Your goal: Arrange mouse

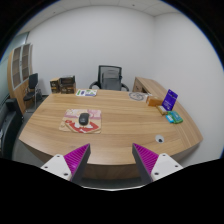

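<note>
A dark mouse (83, 119) lies on a patterned mouse mat (81, 124) toward the left of the long wooden table (120, 128). My gripper (111, 160) hangs over the table's near edge, well short of the mouse. Its two fingers (74, 158) with purple pads are spread wide apart with nothing between them.
A teal object (175, 118) and a purple box (170, 99) stand at the table's right end. A small white item (158, 139) lies near the right finger. Papers (87, 93) and a booklet (138, 97) lie at the far side. An office chair (108, 78) stands behind the table.
</note>
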{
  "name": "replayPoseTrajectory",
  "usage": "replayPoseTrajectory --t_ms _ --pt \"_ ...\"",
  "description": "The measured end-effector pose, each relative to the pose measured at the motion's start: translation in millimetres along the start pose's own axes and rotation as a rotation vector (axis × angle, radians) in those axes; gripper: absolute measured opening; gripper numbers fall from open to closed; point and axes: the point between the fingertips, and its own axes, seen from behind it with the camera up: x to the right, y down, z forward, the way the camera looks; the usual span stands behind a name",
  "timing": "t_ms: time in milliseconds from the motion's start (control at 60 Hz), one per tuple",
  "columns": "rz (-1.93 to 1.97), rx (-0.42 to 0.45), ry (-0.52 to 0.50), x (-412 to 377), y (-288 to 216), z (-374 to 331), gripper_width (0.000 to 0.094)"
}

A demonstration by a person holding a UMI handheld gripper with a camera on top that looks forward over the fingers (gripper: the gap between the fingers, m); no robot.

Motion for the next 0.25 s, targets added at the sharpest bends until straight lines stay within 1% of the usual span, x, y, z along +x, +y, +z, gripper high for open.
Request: replayPoseTrajectory --t_ms 183,250 --pt "0.034 0.004 0.046 20.7 12.6 -26.1 0.0868" --pt "0.039 0.005 0.044 18.2 14.4 -31.3 0.0867"
